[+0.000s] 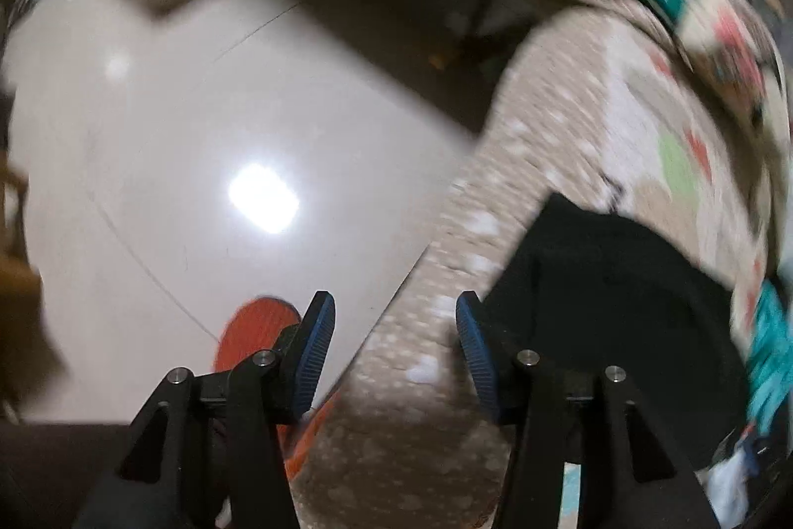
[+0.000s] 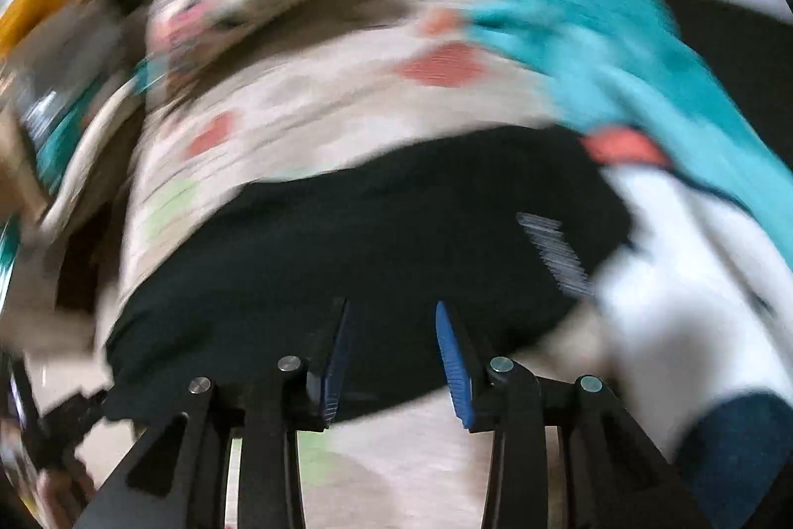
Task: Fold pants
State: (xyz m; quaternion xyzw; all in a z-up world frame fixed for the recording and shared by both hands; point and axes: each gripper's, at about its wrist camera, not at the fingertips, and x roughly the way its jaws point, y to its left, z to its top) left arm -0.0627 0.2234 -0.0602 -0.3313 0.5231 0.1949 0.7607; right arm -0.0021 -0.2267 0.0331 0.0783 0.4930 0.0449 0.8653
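Blurry all over. Patterned bedspread [image 2: 317,92] underneath, black pants [image 2: 376,221] lying flat on top. Right gripper [image 2: 391,350] spread apart just over the pants' near edge, gripping nothing. Left gripper [image 1: 394,345] wide open too, over the bed edge beside the pants [image 1: 609,276].

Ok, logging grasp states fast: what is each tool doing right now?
Left tool: open, holding nothing, over the bed's edge.
Right tool: open, holding nothing, above the black pants.
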